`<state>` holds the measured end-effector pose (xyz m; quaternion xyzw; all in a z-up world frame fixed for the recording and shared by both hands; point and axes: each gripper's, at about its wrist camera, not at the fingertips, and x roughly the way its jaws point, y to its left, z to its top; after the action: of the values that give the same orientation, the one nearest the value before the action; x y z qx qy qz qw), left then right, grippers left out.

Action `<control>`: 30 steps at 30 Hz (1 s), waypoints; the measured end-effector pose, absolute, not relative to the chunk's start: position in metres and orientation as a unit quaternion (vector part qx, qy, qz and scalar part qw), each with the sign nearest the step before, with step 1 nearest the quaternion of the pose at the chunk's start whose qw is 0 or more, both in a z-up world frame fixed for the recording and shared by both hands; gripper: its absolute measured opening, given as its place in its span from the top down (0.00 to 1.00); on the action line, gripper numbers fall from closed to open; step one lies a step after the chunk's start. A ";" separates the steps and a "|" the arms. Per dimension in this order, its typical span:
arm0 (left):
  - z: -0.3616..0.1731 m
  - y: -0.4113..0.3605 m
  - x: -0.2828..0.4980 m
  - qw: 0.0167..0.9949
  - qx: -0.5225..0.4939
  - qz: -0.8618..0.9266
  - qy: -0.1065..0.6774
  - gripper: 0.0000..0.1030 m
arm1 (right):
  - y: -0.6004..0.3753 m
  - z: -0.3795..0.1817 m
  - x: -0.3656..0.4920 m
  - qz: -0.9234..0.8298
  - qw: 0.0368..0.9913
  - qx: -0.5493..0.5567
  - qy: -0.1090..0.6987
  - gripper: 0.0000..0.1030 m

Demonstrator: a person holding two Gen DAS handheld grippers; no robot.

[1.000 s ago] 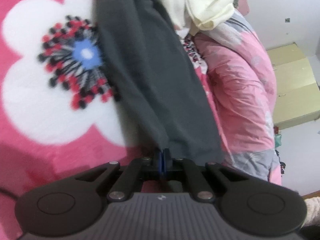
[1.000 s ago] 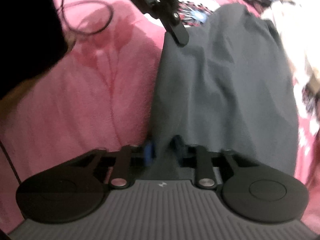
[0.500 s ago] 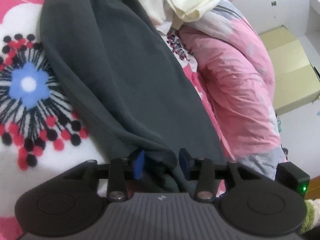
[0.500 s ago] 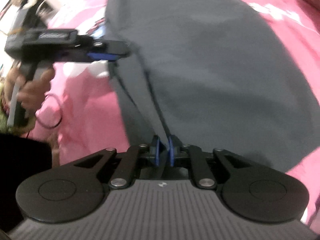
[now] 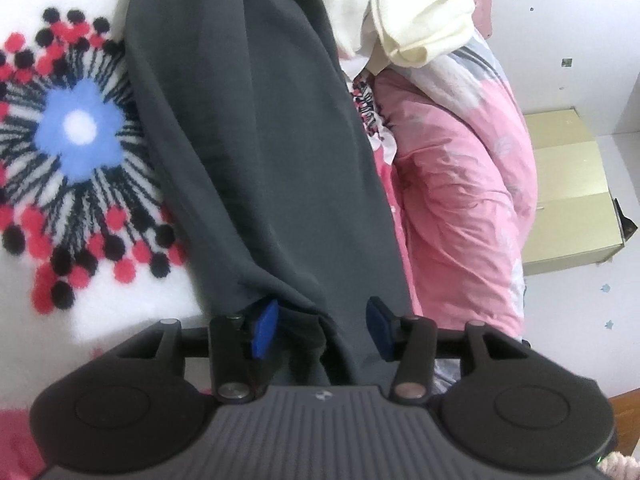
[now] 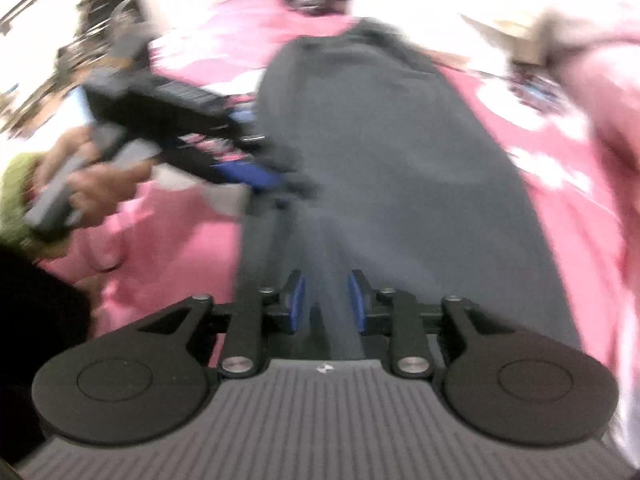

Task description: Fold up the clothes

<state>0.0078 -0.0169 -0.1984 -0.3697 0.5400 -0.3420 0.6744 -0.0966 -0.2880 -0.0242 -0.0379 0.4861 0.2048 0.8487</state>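
While the dark grey trousers (image 5: 256, 152) lie stretched lengthwise on the pink flowered blanket (image 5: 80, 132), both claws are letting go at the near end. On the left claw (image 5: 322, 330) the jaws are opening, a bunched fold of cloth loose between the blue pads (image 5: 264, 330). On the right claw (image 6: 327, 304) the jaws are opening too, grey fabric in the gap, pads clear of it. Right of the trousers sit a cream garment (image 5: 412, 16) and a pink quilt (image 5: 460, 200). In the blurred right view, a hand (image 6: 92, 188) grips the left tool.
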 end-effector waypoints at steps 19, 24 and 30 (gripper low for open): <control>-0.190 -0.021 0.000 0.695 -0.338 -0.359 0.523 0.53 | -0.255 -0.069 -0.091 0.233 0.782 0.004 0.579 0.71; -0.180 -0.022 -0.004 0.712 -0.320 -0.365 0.508 0.53 | -0.254 -0.061 -0.098 0.244 0.796 -0.025 0.554 0.99; -0.163 -0.008 -0.011 0.742 -0.307 -0.358 0.476 0.53 | -0.287 -0.041 -0.091 0.198 0.825 0.015 0.530 1.00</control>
<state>-0.0110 -0.0079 -0.1630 -0.3066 0.4765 -0.3584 0.7420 -0.0907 -0.2874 -0.0410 0.0149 0.5299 0.1976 0.8246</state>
